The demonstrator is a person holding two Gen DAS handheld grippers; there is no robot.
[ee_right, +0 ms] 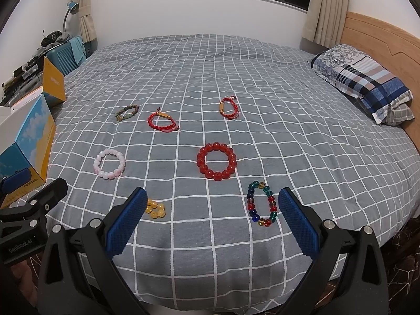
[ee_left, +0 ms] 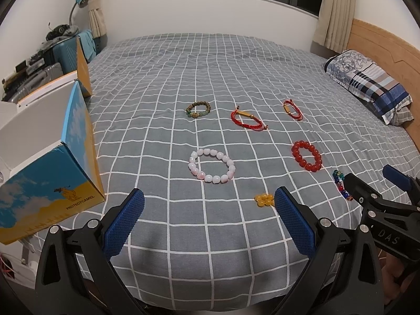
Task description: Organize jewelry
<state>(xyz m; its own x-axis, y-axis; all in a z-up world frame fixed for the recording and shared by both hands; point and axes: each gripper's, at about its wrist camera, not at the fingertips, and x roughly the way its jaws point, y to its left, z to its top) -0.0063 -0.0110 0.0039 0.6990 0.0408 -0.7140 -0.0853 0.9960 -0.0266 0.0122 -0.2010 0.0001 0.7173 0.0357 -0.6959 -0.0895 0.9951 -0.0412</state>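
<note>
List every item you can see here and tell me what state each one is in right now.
left gripper: open, empty
right gripper: open, empty
shoe box: open
pink bracelet: flat on bed
red bead bracelet: flat
multicolor bracelet: flat
yellow bracelet: bunched

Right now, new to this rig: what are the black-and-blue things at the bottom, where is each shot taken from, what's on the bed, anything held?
No robot arm here: a person holds two hand grippers, each with a fisheye camera looking along its blue-padded jaws. One picture comes from the left gripper, the other from the right gripper. Both are open and hold nothing.

On the grey checked bedspread lie seven bracelets: pink-white bead bracelet, red glass bead bracelet, multicoloured glass bead bracelet, small yellow bead bracelet, brown-green bead bracelet and two red cord bracelets. An open blue-yellow cardboard box stands at the left.
</note>
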